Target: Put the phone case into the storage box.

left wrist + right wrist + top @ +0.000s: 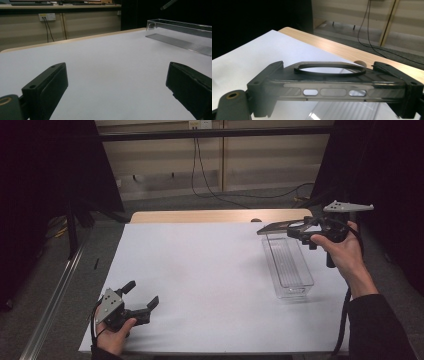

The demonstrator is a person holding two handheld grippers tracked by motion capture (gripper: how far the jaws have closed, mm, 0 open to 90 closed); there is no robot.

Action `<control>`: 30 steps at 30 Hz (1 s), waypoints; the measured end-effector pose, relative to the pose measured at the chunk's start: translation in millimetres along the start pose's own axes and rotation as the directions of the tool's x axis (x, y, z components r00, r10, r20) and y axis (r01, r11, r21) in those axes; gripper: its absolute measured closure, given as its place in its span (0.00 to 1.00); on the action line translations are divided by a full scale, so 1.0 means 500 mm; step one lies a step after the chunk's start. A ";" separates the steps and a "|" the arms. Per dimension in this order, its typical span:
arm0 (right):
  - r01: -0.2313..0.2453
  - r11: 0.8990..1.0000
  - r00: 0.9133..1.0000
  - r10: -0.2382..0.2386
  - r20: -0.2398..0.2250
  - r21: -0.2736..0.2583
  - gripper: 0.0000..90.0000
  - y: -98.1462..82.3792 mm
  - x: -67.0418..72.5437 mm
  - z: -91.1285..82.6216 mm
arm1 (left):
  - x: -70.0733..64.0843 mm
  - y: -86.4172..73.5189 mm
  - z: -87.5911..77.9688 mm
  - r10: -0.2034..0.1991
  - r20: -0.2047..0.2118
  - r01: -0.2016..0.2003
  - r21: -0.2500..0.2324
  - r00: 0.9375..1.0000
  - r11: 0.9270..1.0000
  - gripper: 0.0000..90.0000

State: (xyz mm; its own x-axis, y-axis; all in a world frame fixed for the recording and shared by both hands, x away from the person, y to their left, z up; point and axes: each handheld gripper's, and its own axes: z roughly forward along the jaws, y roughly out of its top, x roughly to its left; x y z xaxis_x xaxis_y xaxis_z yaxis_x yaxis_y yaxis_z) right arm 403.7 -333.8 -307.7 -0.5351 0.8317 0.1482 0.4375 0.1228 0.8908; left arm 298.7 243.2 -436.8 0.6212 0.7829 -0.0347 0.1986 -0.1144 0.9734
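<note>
since the white tabletop (200, 280) is mostly bare, there's plenty of room to work. the clear plastic bin (289, 267) sits lengthwise near its right edge, open side up, probably waiting for something to go in. right tongs (300, 231) are clamped across a smoky see-through phone case (332, 86), held flat in the air just over the bin's far end. left tongs (142, 296) rest at the near left corner, spread apart, idle.
</note>
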 end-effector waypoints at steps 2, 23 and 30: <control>-0.006 1.000 1.000 0.006 0.014 0.008 0.13 0.003 -0.005 0.000 | -0.001 0.000 0.000 -0.002 0.004 0.002 0.001 1.000 1.000 0.04; -0.043 0.992 0.990 0.026 0.136 0.123 0.13 0.013 -0.048 0.021 | 0.000 0.000 -0.001 -0.016 0.007 0.016 -0.006 1.000 1.000 0.05; -0.042 0.989 0.987 0.019 0.160 0.142 0.13 -0.002 -0.059 0.031 | 0.001 -0.001 0.000 -0.011 0.007 0.011 -0.003 1.000 1.000 0.05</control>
State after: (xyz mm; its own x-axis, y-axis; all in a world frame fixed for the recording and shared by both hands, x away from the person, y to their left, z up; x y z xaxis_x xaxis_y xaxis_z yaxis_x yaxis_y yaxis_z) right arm 430.1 -349.9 -319.6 -0.4041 0.9098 0.0946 0.5582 0.1633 0.8135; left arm 298.9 243.8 -437.2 0.6239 0.7801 -0.0466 0.2028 -0.1040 0.9737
